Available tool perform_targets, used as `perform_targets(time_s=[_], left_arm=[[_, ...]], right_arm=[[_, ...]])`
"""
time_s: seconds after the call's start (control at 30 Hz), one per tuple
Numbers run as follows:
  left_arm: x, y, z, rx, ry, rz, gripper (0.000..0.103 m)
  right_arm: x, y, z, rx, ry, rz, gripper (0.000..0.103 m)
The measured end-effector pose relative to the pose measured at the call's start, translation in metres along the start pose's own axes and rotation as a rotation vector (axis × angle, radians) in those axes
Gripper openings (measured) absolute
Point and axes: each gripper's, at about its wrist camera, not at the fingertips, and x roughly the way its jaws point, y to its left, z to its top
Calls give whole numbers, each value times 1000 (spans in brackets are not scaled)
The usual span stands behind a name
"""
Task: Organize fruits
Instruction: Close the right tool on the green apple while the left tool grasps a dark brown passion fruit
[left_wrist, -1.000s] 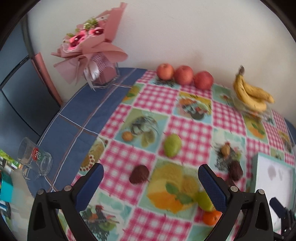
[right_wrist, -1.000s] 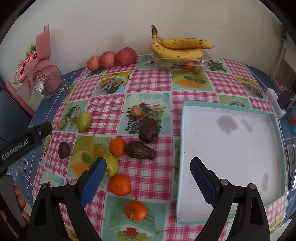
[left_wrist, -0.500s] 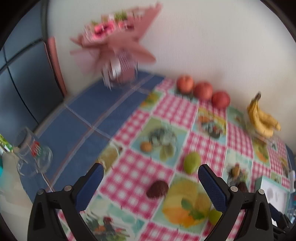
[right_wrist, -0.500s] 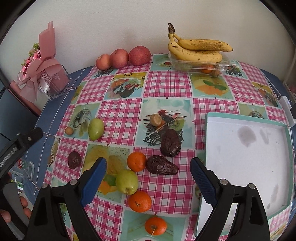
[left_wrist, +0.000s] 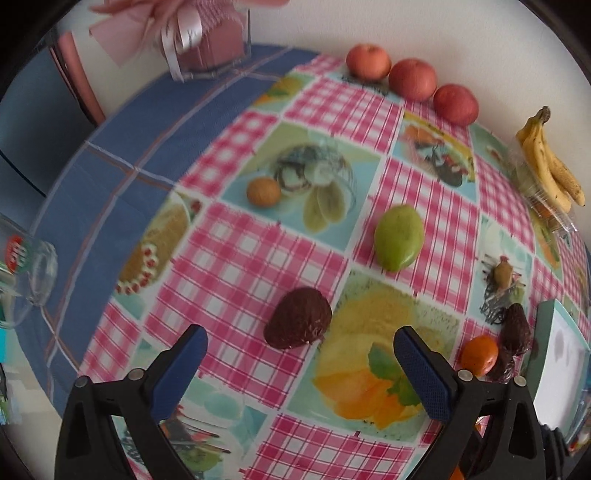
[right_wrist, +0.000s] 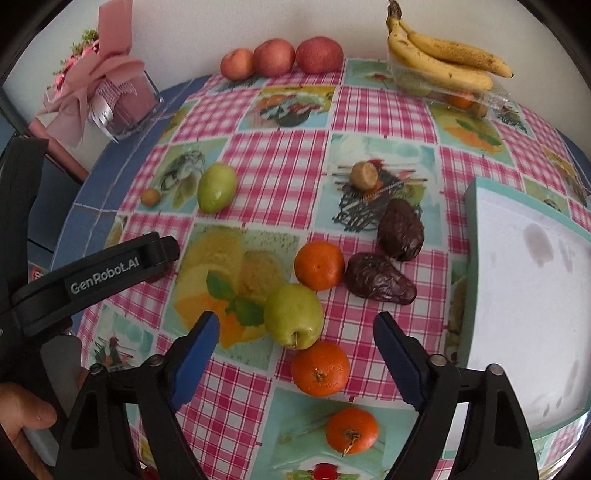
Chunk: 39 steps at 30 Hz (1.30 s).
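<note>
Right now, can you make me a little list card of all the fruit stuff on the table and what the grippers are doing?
oranges: three, near the green apple
dark avocados: two side by side, one alone
red apples: three by the wall
bananas: on a clear box
tray: white, nothing in it
left gripper: open, near the lone avocado
right gripper: open, above the green apple

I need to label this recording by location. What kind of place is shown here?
Probably a home dining table: a checked tablecloth printed with food pictures, loose fruit such as bananas on it, and a wrapped bouquet by the wall.
</note>
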Motion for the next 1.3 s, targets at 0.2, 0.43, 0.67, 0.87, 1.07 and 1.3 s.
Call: perform_targets(time_s=[0.2, 0.43, 0.67, 0.87, 1.07, 1.3], left_arm=[[12, 9, 0, -57, 36, -24, 81], [10, 10, 1, -75, 28, -46, 49], [8, 13, 0, -88, 27, -60, 44], [1, 12, 1, -96, 6, -71, 42], [-21, 14, 3, -99, -49, -98, 27], [-22, 11, 7, -97, -57, -112, 28]], right_arm=[[9, -2, -3, 9, 26, -7, 66], [8, -1, -2, 0, 12, 3, 57], [16, -2, -3, 2, 22, 11, 46], [14, 0, -4, -8, 5, 30, 40], [-6, 1, 0, -3, -57, 55, 40], [-27, -4, 3, 12, -107, 75, 40]])
